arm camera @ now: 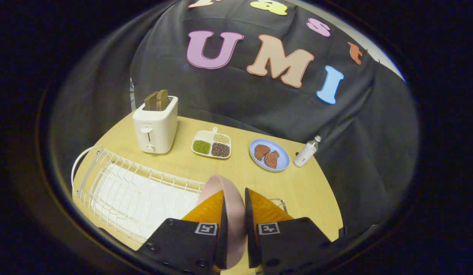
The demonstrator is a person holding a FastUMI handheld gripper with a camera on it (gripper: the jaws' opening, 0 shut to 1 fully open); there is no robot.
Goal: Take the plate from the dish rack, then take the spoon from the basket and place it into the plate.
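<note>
The pink plate (230, 214) stands on edge between the two fingers of the tongs (235, 202), which are clamped on it, one finger pressed to each face. Its rounded rim rises just above and ahead of the fingertips, at the right end of the white wire dish rack (125, 183). Whether the plate's lower edge rests in the rack's slots or hangs clear of them is hard to tell, since the fingers hide it.

The dish rack lies on the near left part of the wooden counter (309, 191), its wire ribs running across a white tray, with a curved handle at its far left end. A bit of wire frame shows just right of the right finger; what it belongs to is not clear.

Farther back on the counter, beyond the rack, a white toaster (155, 128) stands at the left with two brown slices upright in its slots. To its right sits a white divided dish (212, 144) holding green, pale and dark beans in separate compartments. Right of that lies a blue plate (269, 154) with two brown pieces of meat on it, and near the counter's far right edge a small white bottle (307, 152) stands tilted.
</note>
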